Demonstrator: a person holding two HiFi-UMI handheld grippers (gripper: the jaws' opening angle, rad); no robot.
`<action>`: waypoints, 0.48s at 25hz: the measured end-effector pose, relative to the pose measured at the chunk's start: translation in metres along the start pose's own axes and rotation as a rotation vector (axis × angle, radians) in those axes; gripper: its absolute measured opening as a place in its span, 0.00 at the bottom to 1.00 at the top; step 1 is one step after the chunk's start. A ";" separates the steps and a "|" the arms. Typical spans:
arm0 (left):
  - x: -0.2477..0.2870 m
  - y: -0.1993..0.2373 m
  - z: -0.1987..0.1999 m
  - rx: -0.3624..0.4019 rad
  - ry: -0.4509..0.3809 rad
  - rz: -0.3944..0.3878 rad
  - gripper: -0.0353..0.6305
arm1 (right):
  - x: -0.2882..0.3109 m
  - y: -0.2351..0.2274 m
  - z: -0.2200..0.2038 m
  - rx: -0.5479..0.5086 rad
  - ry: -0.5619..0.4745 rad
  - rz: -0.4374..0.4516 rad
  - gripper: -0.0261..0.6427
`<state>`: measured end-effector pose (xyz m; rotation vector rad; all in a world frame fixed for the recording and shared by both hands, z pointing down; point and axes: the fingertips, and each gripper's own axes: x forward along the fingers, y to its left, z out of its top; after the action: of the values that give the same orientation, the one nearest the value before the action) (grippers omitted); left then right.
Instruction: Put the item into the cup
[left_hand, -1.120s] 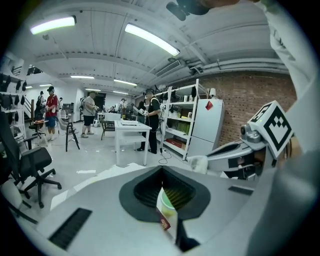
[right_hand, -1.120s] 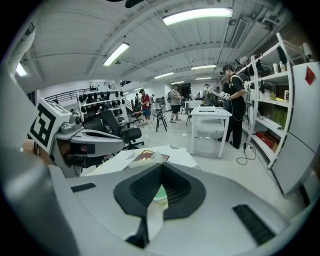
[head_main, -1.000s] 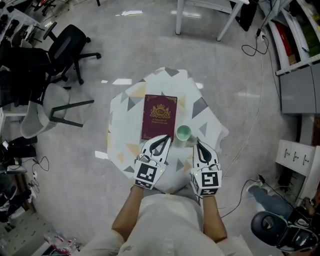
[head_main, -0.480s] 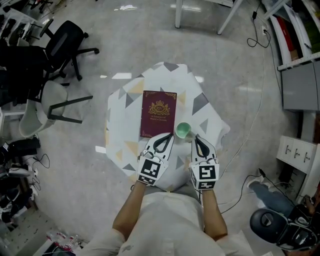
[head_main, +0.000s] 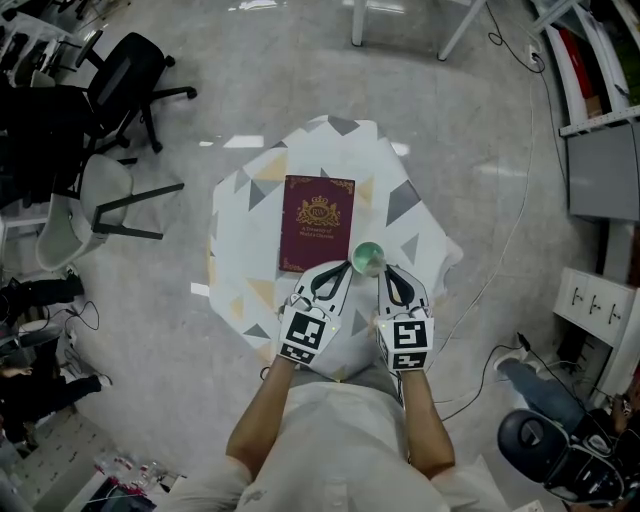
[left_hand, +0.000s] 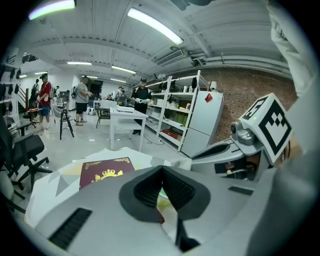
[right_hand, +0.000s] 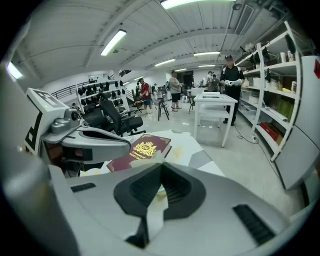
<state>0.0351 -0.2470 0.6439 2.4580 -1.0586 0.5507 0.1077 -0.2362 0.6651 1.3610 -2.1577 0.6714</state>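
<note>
The left white-and-black hand-held gripper (head_main: 335, 272) hangs over the near part of the small table draped in a white cloth with grey and yellow triangles (head_main: 250, 200). Its jaws are pressed together on nothing. Beyond it lies a burgundy hardcover book with a gold crest (head_main: 317, 222). The pale green round cup (head_main: 367, 257) stands at the book's near right corner, between the two gripper tips. The right gripper (head_main: 392, 276) is likewise closed and empty, just beside the cup.
</note>
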 end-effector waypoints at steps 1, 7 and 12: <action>0.001 0.000 -0.001 -0.001 0.003 -0.001 0.07 | 0.002 0.000 -0.001 0.000 0.003 0.003 0.05; 0.008 0.000 -0.009 -0.010 0.020 -0.008 0.07 | 0.011 0.003 -0.005 0.010 0.015 0.016 0.05; 0.013 -0.001 -0.015 -0.018 0.036 -0.015 0.07 | 0.018 0.004 -0.010 0.013 0.035 0.025 0.05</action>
<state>0.0408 -0.2463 0.6632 2.4292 -1.0261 0.5754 0.0989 -0.2407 0.6833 1.3209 -2.1502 0.7148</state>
